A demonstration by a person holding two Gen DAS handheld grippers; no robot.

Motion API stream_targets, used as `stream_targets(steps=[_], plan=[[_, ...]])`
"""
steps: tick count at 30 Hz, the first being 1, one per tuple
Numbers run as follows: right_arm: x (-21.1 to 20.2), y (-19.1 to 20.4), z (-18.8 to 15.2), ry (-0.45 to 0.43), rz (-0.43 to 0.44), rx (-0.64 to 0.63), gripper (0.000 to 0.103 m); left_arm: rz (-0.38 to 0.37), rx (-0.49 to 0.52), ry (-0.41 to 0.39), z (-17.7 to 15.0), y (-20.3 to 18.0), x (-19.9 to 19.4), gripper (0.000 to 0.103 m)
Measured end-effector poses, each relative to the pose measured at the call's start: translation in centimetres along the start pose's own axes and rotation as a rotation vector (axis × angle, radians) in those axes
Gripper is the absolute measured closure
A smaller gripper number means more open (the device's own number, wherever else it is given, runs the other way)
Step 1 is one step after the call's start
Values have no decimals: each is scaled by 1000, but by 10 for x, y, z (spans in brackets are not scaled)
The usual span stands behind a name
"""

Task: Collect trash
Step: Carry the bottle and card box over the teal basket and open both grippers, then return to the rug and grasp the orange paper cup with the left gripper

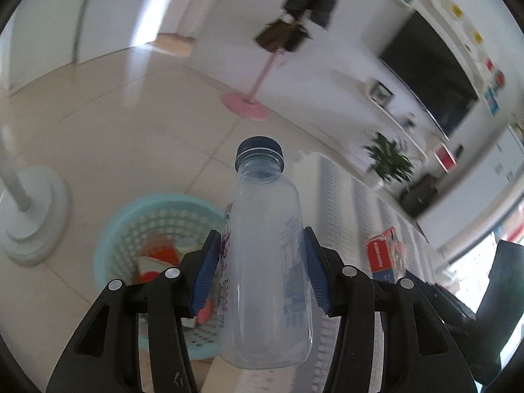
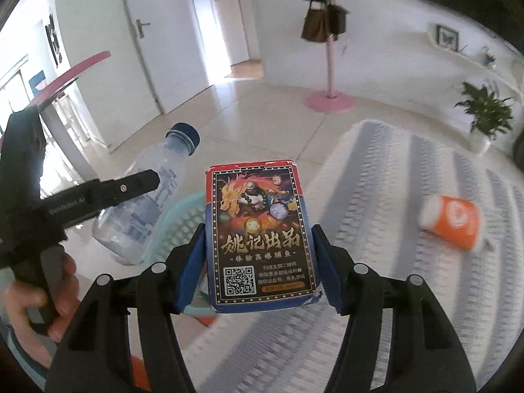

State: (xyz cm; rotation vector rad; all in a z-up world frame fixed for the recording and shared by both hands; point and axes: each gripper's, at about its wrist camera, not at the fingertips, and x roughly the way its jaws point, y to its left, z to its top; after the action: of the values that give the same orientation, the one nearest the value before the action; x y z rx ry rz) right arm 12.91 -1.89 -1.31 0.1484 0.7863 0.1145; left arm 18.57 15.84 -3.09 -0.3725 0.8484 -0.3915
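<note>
The left gripper (image 1: 262, 265) is clamped on an empty plastic bottle (image 1: 265, 262) and the right gripper (image 2: 258, 258) on a card box (image 2: 260, 235), both carried toward the teal basket (image 1: 118, 229) below them, ready for dropping in.

A home living room: wall-mounted television (image 1: 432, 75), striped rug (image 2: 393, 262), coat stand (image 2: 330, 49), potted plant (image 2: 484, 114).

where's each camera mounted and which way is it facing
Left wrist: on the left tool, angled down over its black fingers at the clear plastic bottle it grips, above the turquoise plastic basket.
Right wrist: on the right tool, angled down at the gripped red card box; a hand shows.
Shared: bottle, basket, box, pink coat stand.
</note>
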Motion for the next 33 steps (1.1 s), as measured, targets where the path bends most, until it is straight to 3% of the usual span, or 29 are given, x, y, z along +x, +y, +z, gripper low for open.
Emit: stream_targets(steps=[9, 14, 16, 18, 23, 28, 33], plan=[[73, 30, -1, 94, 36, -1, 44, 61, -91, 38, -6, 53, 33, 54], [96, 36, -8, 128, 42, 6, 44, 121, -99, 39, -3, 62, 39, 55], [104, 35, -9, 139, 48, 25, 43, 136, -89, 34, -3, 62, 38, 53], [109, 34, -9, 149, 55, 37, 42, 125, -97, 21, -2, 63, 33, 43], [113, 28, -12, 155, 45, 52, 42, 189, -49, -31, -1, 54, 25, 43], [100, 14, -19, 149, 32, 69, 43, 161, -2, -37, -4, 37, 23, 45], [60, -9, -20, 89, -16, 74, 44, 62, 74, -46, -5, -5, 23, 45]])
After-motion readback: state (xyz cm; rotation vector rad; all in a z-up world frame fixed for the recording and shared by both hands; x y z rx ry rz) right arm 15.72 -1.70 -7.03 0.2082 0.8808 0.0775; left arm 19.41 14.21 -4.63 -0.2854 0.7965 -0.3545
